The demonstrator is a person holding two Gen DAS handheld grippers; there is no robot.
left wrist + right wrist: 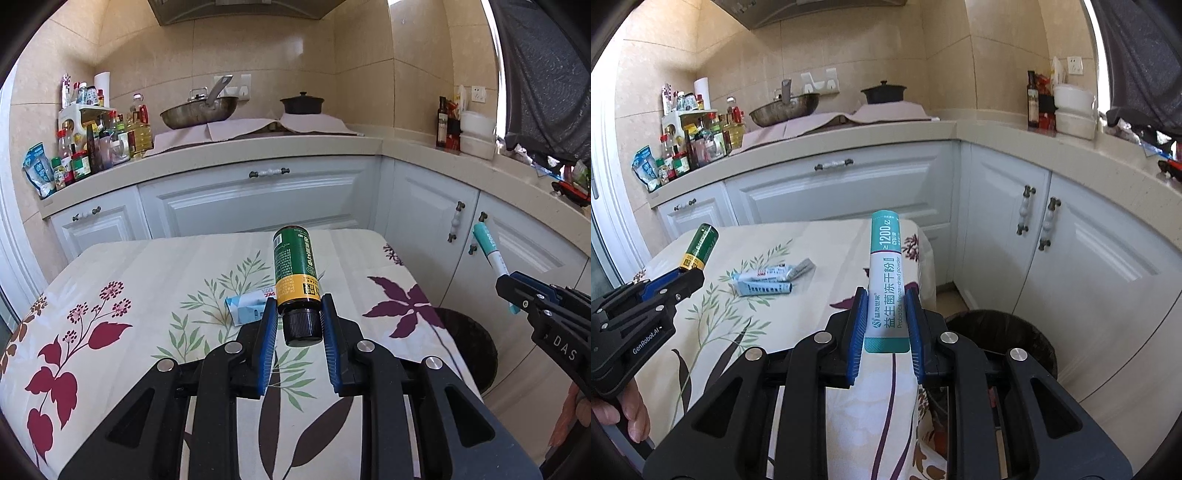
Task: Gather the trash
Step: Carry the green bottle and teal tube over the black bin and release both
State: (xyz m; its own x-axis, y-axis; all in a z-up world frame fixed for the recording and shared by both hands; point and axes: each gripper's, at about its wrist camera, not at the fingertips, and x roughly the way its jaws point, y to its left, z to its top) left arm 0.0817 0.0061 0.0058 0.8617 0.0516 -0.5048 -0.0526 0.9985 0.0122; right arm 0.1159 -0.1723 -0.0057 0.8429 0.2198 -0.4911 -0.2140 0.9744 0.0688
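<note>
Left gripper [299,325]: fingers clamped on green bottle [295,266] (cap nearest), held above worktop [147,266] | right gripper [886,325]: fingers clamped on teal sachet [884,277], raised | bin [1030,339] right of worktop | far: small packets [764,282] lying on worktop.

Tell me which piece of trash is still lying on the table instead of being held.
The small blue-and-white box with a crumpled tube on it, lying on the tablecloth. The green bottle and the teal sachet are each held up in jaws.
</note>
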